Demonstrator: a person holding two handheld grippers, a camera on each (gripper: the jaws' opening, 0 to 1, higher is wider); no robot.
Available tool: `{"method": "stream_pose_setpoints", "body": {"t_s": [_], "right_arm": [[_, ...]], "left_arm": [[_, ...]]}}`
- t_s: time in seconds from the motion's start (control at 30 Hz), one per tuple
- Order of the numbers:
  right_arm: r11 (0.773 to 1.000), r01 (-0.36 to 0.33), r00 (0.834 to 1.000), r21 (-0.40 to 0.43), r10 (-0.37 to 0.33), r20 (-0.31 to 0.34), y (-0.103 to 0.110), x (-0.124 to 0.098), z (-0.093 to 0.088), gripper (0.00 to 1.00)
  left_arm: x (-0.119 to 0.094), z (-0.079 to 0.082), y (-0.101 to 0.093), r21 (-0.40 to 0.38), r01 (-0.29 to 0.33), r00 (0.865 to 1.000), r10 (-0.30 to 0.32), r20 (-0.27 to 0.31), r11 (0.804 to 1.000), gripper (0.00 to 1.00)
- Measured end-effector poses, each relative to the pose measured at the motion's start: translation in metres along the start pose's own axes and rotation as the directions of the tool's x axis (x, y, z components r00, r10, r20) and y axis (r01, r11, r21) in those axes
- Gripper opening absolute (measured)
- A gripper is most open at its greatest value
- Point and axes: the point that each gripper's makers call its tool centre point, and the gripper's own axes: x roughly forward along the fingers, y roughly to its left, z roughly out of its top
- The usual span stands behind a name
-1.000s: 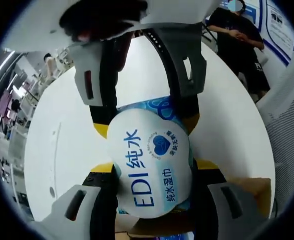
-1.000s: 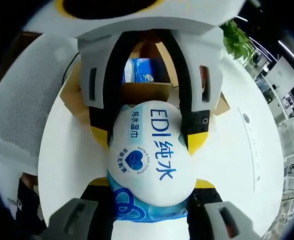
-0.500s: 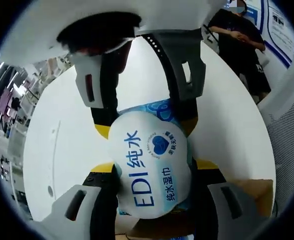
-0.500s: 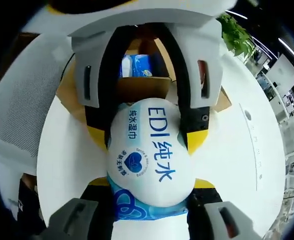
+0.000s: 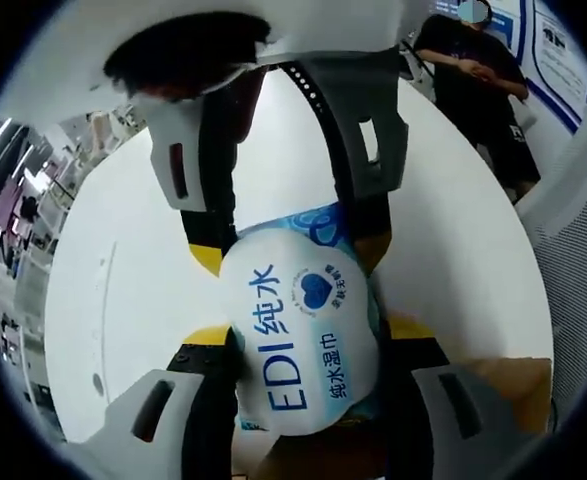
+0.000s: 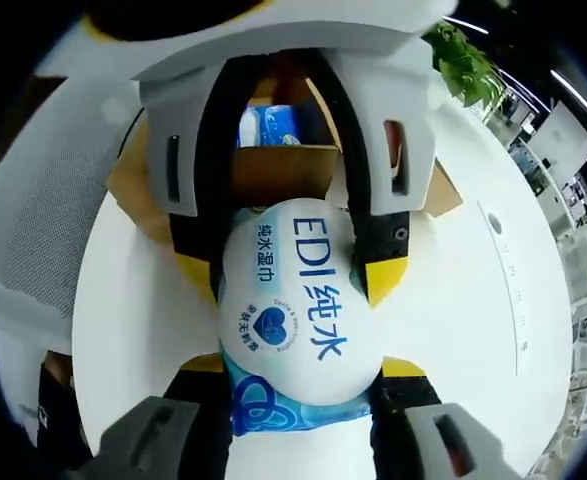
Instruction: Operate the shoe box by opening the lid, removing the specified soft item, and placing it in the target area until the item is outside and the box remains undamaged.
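A white and blue wet wipe pack marked "EDI" hangs above the round white table. My left gripper is shut on its near end, and my right gripper, reaching down from the top of the left gripper view, is shut on its far end. In the right gripper view the same pack sits between my right gripper and my left gripper. Behind it stands the open brown shoe box, with another blue pack inside. A corner of the box shows at lower right.
A person in dark clothes stands beyond the table's far edge. A grey mesh chair back is at the table's side. A green plant stands past the table. Bare white table top lies on both sides of the pack.
Both grippers keep hold of the pack. The views have shifted slightly, and the box sits a little farther from the pack in the right gripper view.
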Motion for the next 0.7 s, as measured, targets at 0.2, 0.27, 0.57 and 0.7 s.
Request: {"method": "stream_pose_setpoints", "body": {"t_s": [0.2, 0.27, 0.57, 0.7], "right_arm": [[1.000, 0.005, 1.000, 0.001, -0.005, 0.002, -0.0018, 0.0004, -0.0004, 0.52], [1.000, 0.005, 1.000, 0.001, -0.005, 0.002, -0.0017, 0.0003, -0.0003, 0.52], [1.000, 0.016, 1.000, 0.008, -0.016, -0.009, -0.0001, -0.0007, -0.0006, 0.52], [1.000, 0.023, 1.000, 0.015, -0.023, -0.010, 0.0005, -0.0035, -0.0010, 0.52]], "left_arm": [[-0.0001, 0.0001, 0.0015, 0.006, -0.003, 1.000, 0.003, -0.002, 1.000, 0.56], [-0.0003, 0.0003, 0.0015, 0.007, -0.003, 1.000, 0.004, -0.003, 1.000, 0.56], [-0.0009, 0.0007, 0.0006, 0.015, -0.009, 1.000, 0.009, 0.003, 1.000, 0.57], [-0.0026, 0.0019, -0.0002, 0.033, -0.024, 1.000, 0.023, 0.008, 0.999, 0.57]]}}
